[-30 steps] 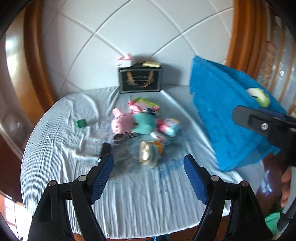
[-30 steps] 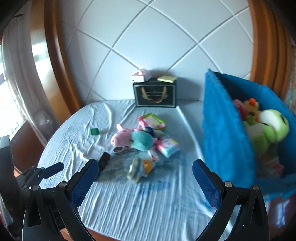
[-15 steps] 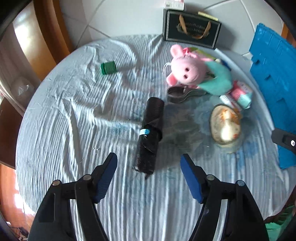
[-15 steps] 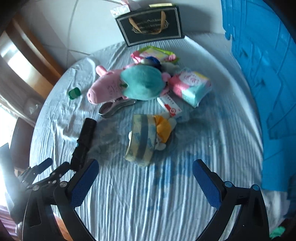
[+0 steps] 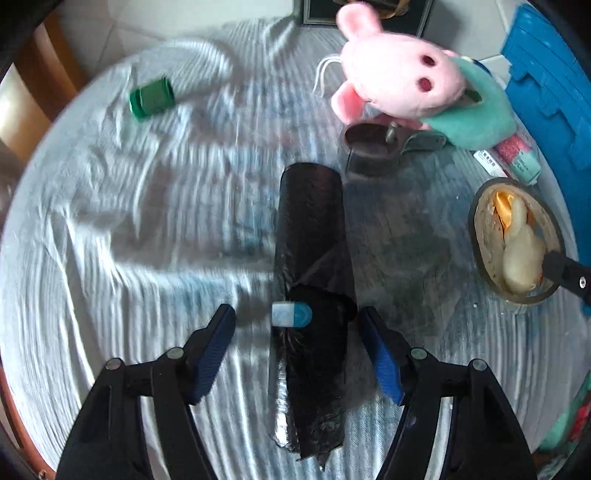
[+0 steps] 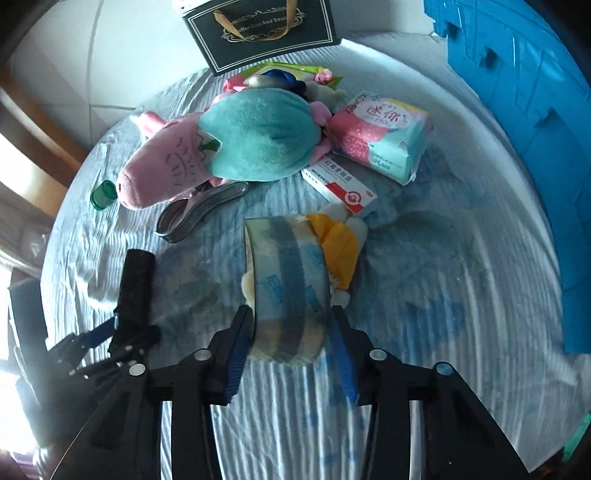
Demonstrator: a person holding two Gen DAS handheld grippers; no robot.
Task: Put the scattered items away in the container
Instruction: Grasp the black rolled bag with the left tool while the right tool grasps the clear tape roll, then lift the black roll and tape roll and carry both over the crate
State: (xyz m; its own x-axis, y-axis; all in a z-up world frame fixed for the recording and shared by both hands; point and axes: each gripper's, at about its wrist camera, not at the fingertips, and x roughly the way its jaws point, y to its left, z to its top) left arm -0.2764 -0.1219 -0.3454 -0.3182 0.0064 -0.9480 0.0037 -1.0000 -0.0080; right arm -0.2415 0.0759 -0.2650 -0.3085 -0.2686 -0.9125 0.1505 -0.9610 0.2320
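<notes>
Two hand-held grippers came down on a round table (image 5: 92, 229) draped in a rumpled pale-blue striped cloth, its wooden rim showing at the near-left edge. Open cloth lay to the left and near side of the clutter; the far and right sides were crowded, with a blue container (image 6: 524, 122) rising as a wall along the right edge.

The left gripper (image 5: 297, 347) straddled one roll of black bin bags (image 5: 312, 280), which lay lengthwise, pointing away, with a small blue-and-white sticker on its wrap. Its jaws stood at middling width, the right blue pad at or just beside the roll, the left pad clear with cloth showing between; they had narrowed slightly and then held steady.

The right gripper (image 6: 293, 343) had just been closing, and its two blue pads pressed the sides of one roll of clear packing tape (image 6: 288, 291), standing on edge near the table's middle. One small yellow-and-white plush (image 6: 341, 243) was tucked through the tape roll's core.

Farther off lay one pink pig plush (image 6: 162, 166) in a teal dress, one metal clip (image 6: 195, 210) just beside it, one green bottle cap (image 5: 151, 98) alone at the far left, one red-and-white medicine box (image 6: 340, 184), one pink-and-teal tissue pack (image 6: 380, 136) and a pink-and-green packet (image 6: 280, 74) partly hidden behind the plush. One dark gift bag (image 6: 266, 29) with gold handles stood at the far edge against the tiled wall.
</notes>
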